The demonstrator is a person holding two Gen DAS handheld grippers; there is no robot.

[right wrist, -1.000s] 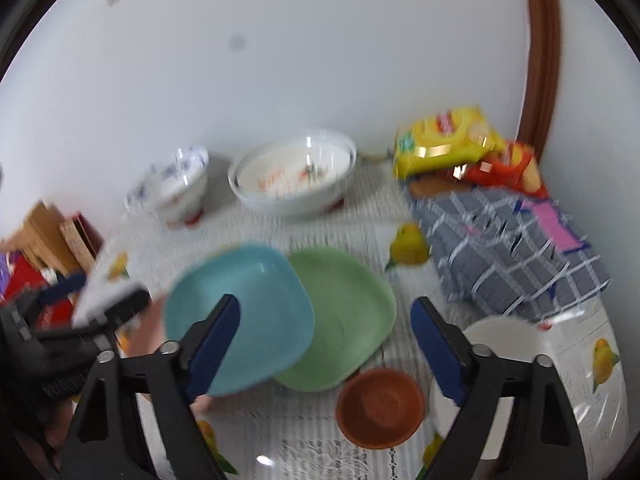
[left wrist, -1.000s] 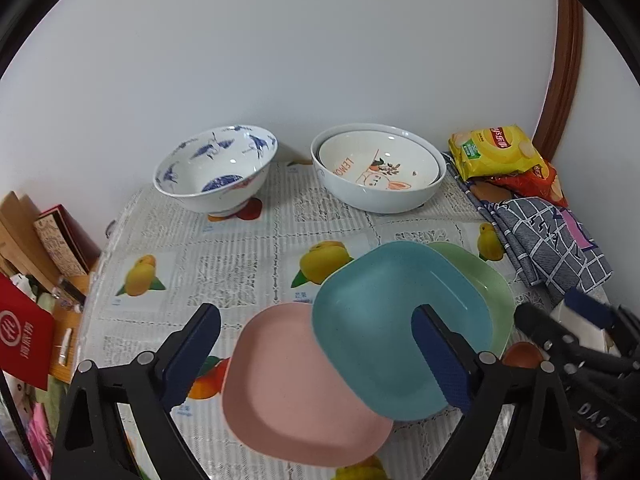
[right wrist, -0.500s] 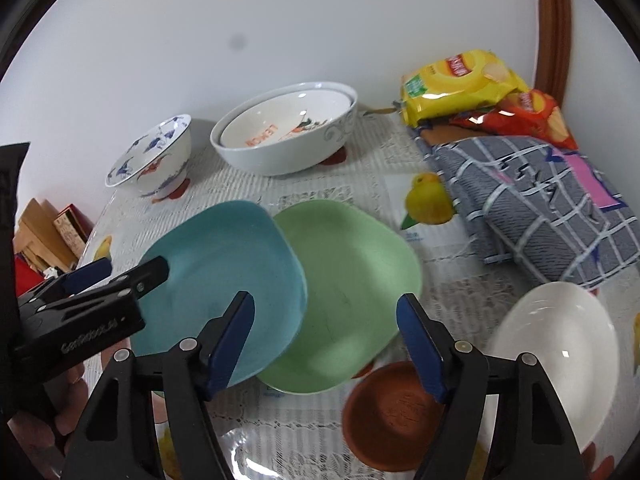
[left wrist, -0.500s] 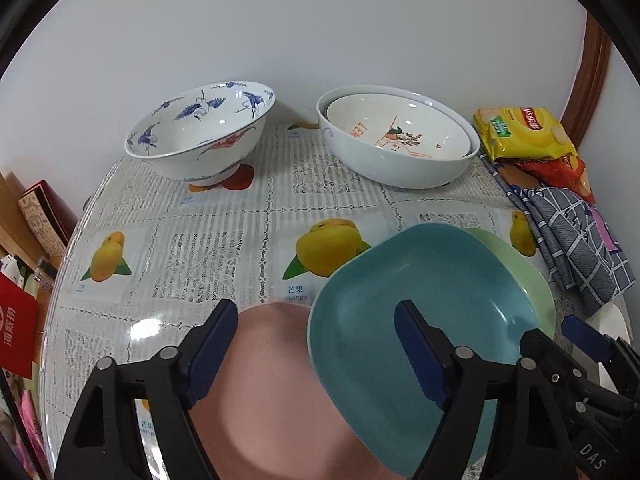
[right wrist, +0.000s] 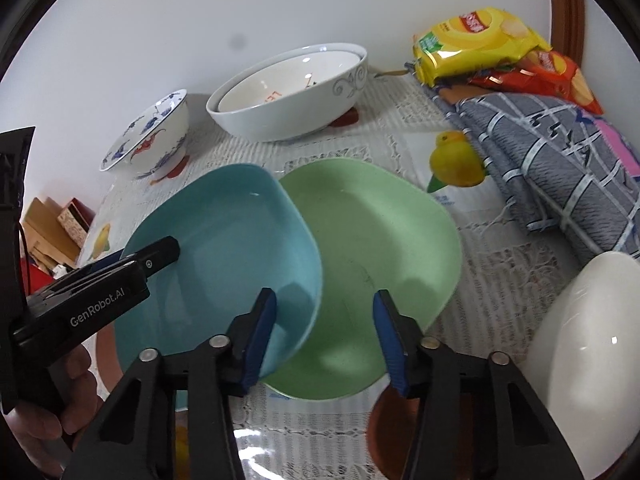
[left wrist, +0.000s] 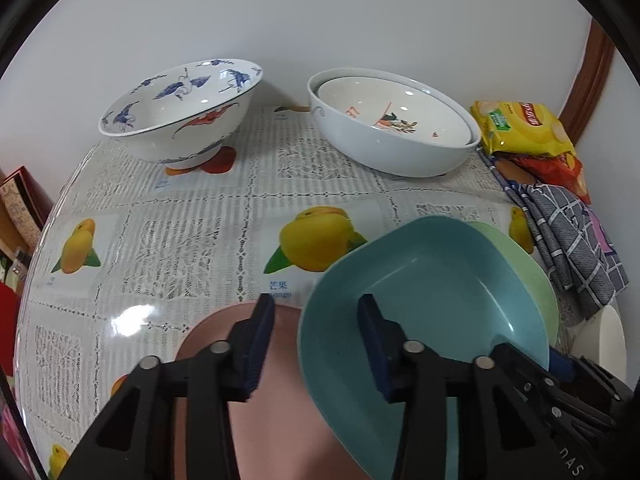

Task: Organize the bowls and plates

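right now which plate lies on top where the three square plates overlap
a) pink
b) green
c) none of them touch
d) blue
d: the blue plate has its rim over the green plate on one side, and in the left wrist view it covers the edge of the pink plate too.

The right gripper point(right wrist: 325, 330) has its jaws closing, straddling the near rims of the blue plate point(right wrist: 224, 256) and green plate point(right wrist: 372, 240); the pads are not yet pressing either. The blue plate overlaps the green one's left edge. Left of the jaws, the left gripper point(right wrist: 120, 268) reaches over the blue plate. A white plate point(right wrist: 592, 328) lies to the right.
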